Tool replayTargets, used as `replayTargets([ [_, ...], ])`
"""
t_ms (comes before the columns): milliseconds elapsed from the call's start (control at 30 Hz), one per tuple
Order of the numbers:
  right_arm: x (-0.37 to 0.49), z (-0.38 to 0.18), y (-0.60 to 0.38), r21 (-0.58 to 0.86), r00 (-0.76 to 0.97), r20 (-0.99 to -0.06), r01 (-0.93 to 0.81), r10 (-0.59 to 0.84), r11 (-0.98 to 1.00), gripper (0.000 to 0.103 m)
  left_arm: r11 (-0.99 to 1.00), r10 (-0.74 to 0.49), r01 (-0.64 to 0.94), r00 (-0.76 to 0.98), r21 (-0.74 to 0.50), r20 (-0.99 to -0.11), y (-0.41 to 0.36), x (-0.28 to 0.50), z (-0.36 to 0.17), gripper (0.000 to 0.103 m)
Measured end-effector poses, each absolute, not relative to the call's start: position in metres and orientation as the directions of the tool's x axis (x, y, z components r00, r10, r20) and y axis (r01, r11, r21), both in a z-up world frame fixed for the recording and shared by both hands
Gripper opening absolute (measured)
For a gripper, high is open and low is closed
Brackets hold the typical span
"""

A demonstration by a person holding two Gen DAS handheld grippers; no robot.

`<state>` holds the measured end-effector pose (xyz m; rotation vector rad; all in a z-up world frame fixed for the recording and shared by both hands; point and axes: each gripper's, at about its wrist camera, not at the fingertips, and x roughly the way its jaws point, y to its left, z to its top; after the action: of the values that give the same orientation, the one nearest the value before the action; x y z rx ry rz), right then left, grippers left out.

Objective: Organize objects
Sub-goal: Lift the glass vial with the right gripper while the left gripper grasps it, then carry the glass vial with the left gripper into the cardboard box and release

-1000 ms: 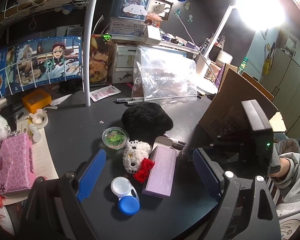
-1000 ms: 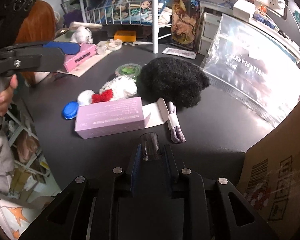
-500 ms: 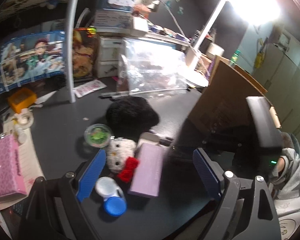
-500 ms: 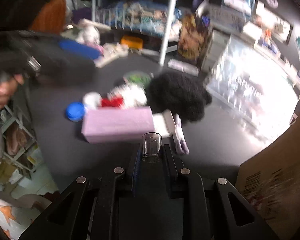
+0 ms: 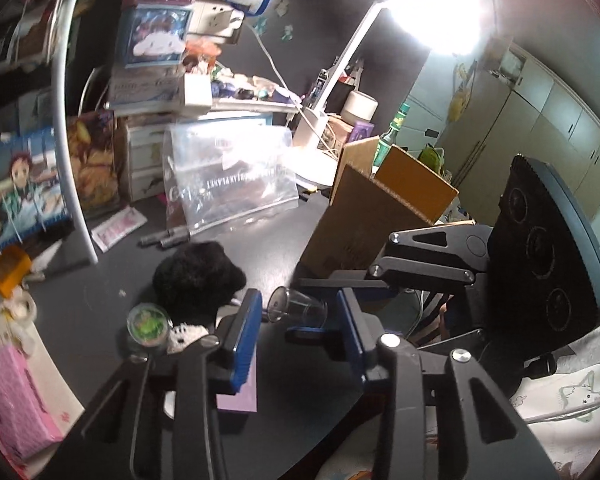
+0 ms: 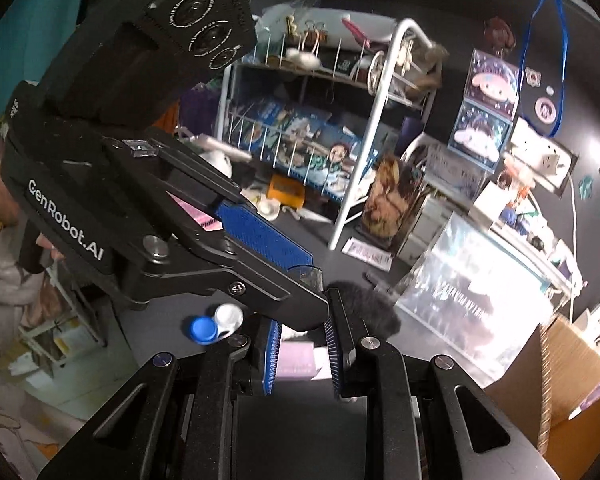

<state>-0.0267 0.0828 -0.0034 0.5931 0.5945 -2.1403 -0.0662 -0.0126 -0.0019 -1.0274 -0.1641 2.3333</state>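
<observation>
A small clear plastic cup (image 5: 300, 307) lies sideways in the air above the dark desk (image 5: 100, 292), and my right gripper (image 6: 302, 320) is shut on it. In the left wrist view that gripper (image 5: 296, 309) reaches in from the right. My left gripper (image 5: 297, 322) has its blue pads on either side of the cup. Its jaws are closing, and a narrow gap still shows at each pad. In the right wrist view the left gripper (image 6: 316, 284) crosses in front from the upper left. It hides all of the cup but its rim (image 6: 306, 274).
On the desk below lie a black fluffy item (image 5: 198, 276), a green-lidded jar (image 5: 148, 322), a white knitted doll (image 5: 188, 334), a purple box (image 6: 296, 362) and a blue-and-white lens case (image 6: 214, 322). An open cardboard box (image 5: 380, 216) stands right, a clear zip bag (image 5: 232, 184) behind.
Both grippers have risen off the desk and come together. The left jaws, wide apart before, have narrowed around the cup that the right gripper keeps holding.
</observation>
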Motion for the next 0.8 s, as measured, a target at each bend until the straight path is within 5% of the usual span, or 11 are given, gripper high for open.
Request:
replayTargets([
  [800,-0.074,0.055,0.157,-0.153,-0.64,-0.557,0.705,-0.529,-0.692,0.016,-0.772,0.559,-0.595,-0.469,-0.222,-0.684,0.067,-0.14,0.064,0.033],
])
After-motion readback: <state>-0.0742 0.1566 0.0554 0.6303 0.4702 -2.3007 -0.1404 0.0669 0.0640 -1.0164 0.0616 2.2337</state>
